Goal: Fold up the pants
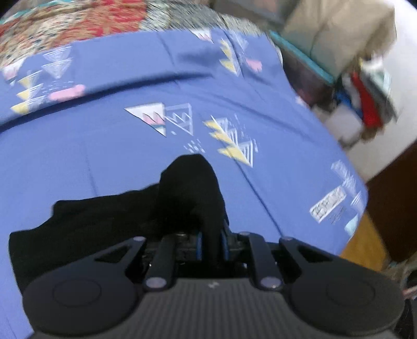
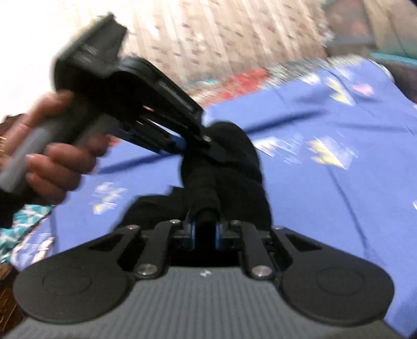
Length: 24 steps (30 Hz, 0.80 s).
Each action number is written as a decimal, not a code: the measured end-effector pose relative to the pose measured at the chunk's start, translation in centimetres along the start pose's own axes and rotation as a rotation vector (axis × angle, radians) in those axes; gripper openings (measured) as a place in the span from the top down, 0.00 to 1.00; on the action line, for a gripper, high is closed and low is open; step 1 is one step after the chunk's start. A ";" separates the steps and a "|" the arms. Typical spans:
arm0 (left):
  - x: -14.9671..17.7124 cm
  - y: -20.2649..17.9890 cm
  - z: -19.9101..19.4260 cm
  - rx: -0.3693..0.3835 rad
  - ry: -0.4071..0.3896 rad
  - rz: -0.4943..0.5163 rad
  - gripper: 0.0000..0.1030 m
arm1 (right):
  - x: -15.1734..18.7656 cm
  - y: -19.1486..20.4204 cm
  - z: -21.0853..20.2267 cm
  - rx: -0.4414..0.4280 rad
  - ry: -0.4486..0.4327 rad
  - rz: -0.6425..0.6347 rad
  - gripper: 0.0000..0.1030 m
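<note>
The black pants lie bunched on a bed spread with a blue sheet printed with pale triangles, and both tools are clamped on them. In the left wrist view the left tool has its blue-padded fingers drawn close together on a raised fold of the black cloth, which stands up in a hump just ahead of the tips while the rest of the garment trails off to the left and lies flat on the sheet. In the right wrist view the right tool likewise pinches a rolled ridge of the pants between its nearly closed pads, and the left tool comes in from the upper left, held by the person's hand, its tip touching the same black hump just beyond the right tool's grip. The two tools stand very near each other. Ahead of the pants the sheet is open and flat, crossed by a long crease. The bed's right edge curves away in the left view, with a wooden floor below it and cluttered furniture beyond. At the far edge lies a red patterned cover. Both views are blurred.
</note>
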State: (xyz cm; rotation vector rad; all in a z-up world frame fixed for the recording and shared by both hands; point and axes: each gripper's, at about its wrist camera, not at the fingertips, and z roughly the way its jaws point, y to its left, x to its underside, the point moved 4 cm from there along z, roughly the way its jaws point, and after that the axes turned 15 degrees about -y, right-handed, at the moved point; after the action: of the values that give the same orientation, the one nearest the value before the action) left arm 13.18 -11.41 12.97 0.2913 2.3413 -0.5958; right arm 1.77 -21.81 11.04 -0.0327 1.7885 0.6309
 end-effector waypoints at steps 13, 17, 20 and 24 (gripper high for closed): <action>4.3 16.6 -9.3 -0.199 -0.108 -0.221 0.88 | 2.3 14.2 8.8 -0.321 0.226 -0.078 0.85; 8.4 21.1 -6.1 -0.262 -0.028 -0.310 0.87 | 7.0 15.1 12.3 -0.318 0.396 -0.107 0.74; 10.7 22.2 -4.6 -0.267 -0.036 -0.356 0.78 | 7.8 14.9 12.0 -0.337 0.444 -0.125 0.69; 10.8 22.1 -5.5 -0.271 -0.093 -0.360 0.72 | 3.7 13.4 9.3 -0.374 0.347 -0.036 0.66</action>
State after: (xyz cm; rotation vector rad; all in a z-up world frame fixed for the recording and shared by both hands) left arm 10.10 11.00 1.80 -0.2815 2.3627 -0.4381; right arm 4.30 -5.31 11.40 -0.4521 1.9689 0.9719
